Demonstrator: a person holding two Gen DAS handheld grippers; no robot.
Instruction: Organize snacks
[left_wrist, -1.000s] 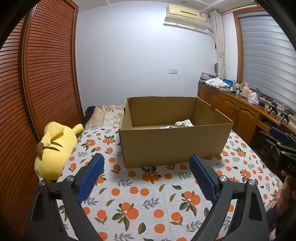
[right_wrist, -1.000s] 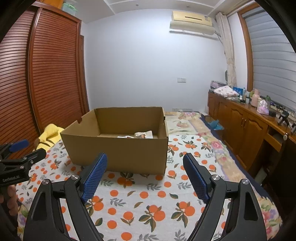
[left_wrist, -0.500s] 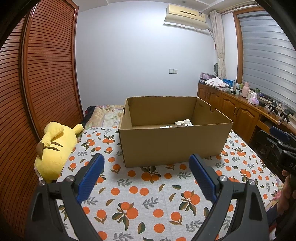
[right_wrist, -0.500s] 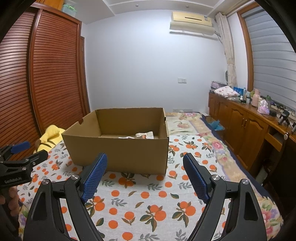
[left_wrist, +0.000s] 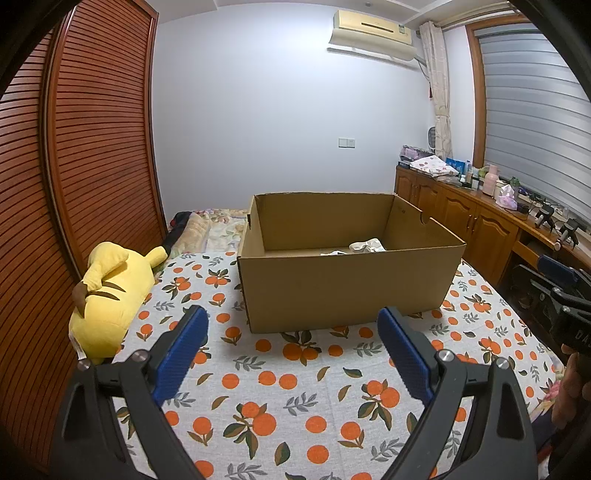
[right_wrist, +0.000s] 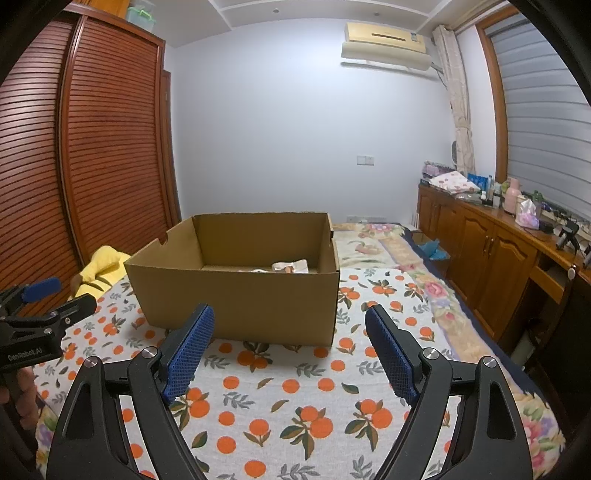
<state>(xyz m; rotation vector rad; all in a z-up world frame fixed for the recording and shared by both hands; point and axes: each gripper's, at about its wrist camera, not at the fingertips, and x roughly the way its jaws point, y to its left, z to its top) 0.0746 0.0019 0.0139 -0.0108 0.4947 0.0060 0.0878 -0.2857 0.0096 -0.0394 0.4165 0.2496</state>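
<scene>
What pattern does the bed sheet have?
Oranges with green leaves on the white bed sheet; clearest in left wrist view.

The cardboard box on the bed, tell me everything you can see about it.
The cardboard box is plain brown corrugated card, wide and open at the top with no flaps showing. Each short end wall has a notch cut into its top edge. It sits upright and flat on the orange-patterned bedspread, beyond both open grippers, which do not touch it. Inside, by the far corner, lie a few pale crumpled packets; what they are cannot be told. The rest of the floor that shows looks bare.
</scene>
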